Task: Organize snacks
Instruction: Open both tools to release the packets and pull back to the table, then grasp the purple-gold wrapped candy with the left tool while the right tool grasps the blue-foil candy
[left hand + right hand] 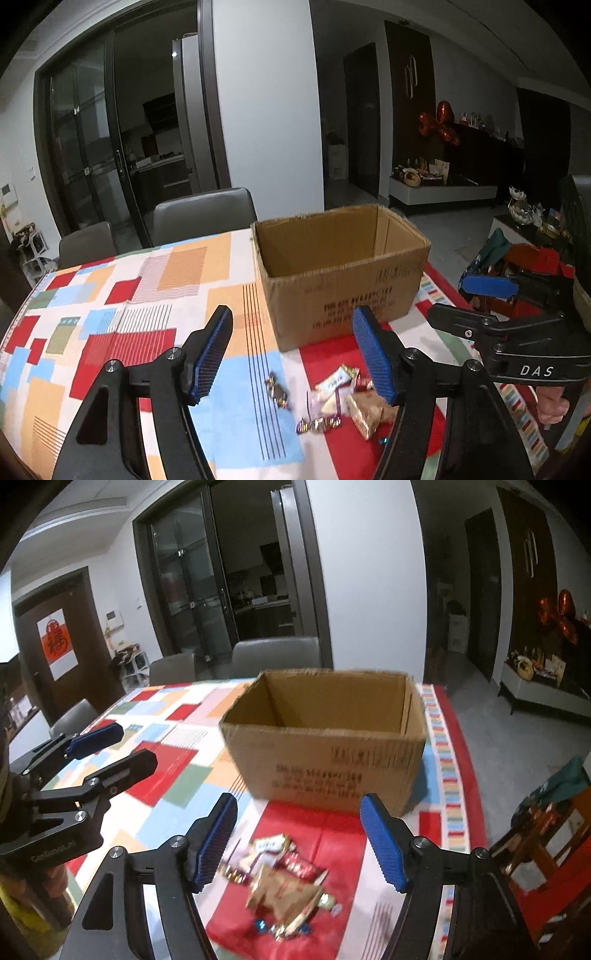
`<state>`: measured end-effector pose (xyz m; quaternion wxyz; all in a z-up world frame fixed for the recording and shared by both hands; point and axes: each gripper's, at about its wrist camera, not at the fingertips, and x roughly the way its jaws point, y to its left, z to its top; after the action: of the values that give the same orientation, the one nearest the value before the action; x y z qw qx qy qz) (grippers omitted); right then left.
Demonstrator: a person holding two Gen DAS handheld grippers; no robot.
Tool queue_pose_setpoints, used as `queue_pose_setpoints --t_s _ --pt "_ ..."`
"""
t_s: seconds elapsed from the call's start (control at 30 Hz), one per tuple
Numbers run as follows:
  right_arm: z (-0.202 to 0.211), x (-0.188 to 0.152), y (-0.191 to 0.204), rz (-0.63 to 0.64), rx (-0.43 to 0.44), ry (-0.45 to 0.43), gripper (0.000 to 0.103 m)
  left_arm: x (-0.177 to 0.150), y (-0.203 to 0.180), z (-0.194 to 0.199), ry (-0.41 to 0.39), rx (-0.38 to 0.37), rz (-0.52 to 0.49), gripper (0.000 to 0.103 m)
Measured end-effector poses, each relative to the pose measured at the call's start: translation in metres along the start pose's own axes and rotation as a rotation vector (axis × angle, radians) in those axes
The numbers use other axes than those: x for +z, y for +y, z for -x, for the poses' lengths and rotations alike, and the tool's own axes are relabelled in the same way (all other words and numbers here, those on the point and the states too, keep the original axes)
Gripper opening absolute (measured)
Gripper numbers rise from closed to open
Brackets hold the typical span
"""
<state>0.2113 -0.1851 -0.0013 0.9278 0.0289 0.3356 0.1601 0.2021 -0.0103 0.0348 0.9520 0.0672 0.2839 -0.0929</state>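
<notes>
An open cardboard box (340, 273) stands on the patchwork tablecloth (110, 314); it also shows in the right wrist view (325, 746). A small pile of wrapped snacks (343, 398) lies in front of it, with gold and red packets (284, 882) and a dark candy (277, 390) apart to the left. My left gripper (295, 354) is open and empty above the pile. My right gripper (299, 843) is open and empty over the snacks. Each gripper shows in the other's view: the right one (480, 299), the left one (110, 749).
Grey chairs (203, 214) stand at the table's far side. The table's right edge (465, 775) drops to the floor, with a cluttered red-and-green stand (517, 258) beside it. Glass doors (92, 147) are behind.
</notes>
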Motion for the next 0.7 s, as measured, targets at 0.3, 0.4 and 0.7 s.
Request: queue_pose_setpoints --t_s 0.3,0.4,0.7 --pt "0.003 -0.049 0.014 -0.038 -0.037 0.020 0.070 -0.049 0.004 0.005 0.042 -0.017 0.000 0.067" --pt "-0.001 -0.062 0.017 -0.055 -0.052 0.044 0.070 -0.064 0.006 0.003 0.067 -0.032 0.005 0.067" --pt "-0.023 -0.105 0.024 -0.064 -0.040 0.178 0.070 -0.103 0.008 -0.013 0.146 -0.059 -0.022 0.067"
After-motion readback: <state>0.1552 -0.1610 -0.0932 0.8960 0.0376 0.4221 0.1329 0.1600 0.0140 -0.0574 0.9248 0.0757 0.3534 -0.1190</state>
